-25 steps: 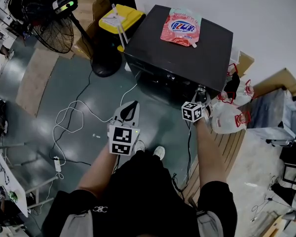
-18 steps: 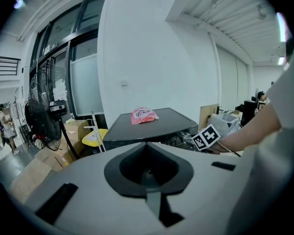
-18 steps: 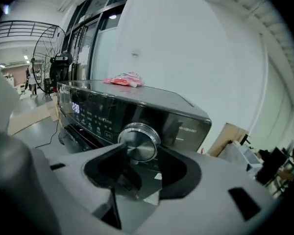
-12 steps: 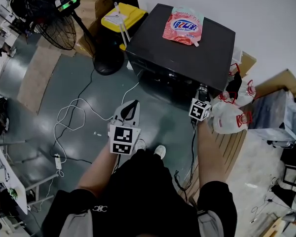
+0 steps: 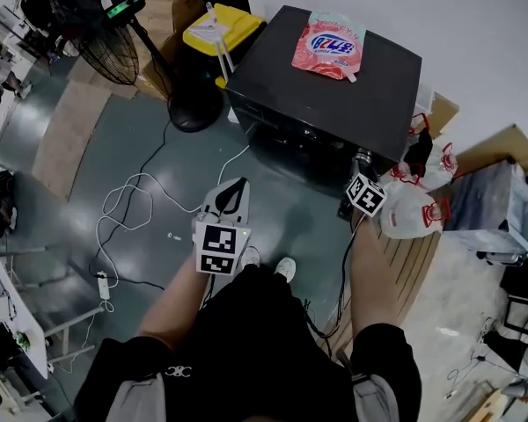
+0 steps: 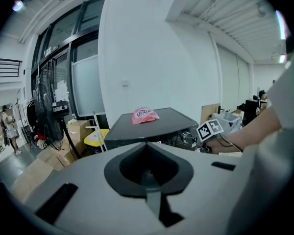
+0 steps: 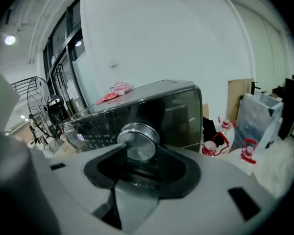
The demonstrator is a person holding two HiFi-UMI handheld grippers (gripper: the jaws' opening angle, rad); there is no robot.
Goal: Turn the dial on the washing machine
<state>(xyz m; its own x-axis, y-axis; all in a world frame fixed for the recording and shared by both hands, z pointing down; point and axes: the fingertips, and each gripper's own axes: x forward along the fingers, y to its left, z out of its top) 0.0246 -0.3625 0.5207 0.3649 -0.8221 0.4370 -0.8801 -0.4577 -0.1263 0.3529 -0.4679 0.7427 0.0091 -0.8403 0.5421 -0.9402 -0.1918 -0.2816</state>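
Note:
The black washing machine [image 5: 326, 86] stands against the white wall with a pink detergent pouch [image 5: 328, 47] on its lid. Its silver dial [image 7: 137, 140] sits on the front panel, at the right end. My right gripper [image 5: 361, 163] reaches up to that panel and its jaws are closed round the dial, one on each side; in the right gripper view my right gripper [image 7: 137, 151] frames the knob. My left gripper [image 5: 234, 188] hangs lower, over the floor well left of the machine, fingers together and holding nothing. From the left gripper view the dial [image 6: 187, 137] shows small and far off.
A standing fan [image 5: 106, 51] and a yellow bin [image 5: 216, 29] are left of the machine. White bags with red handles [image 5: 409, 209] lie at its right, beside a wooden board. Cables [image 5: 132, 200] and a power strip [image 5: 103, 290] trail across the grey floor.
The right gripper's marker cube has rolled clockwise and shifted a little right while staying at the dial. The left gripper has stayed put.

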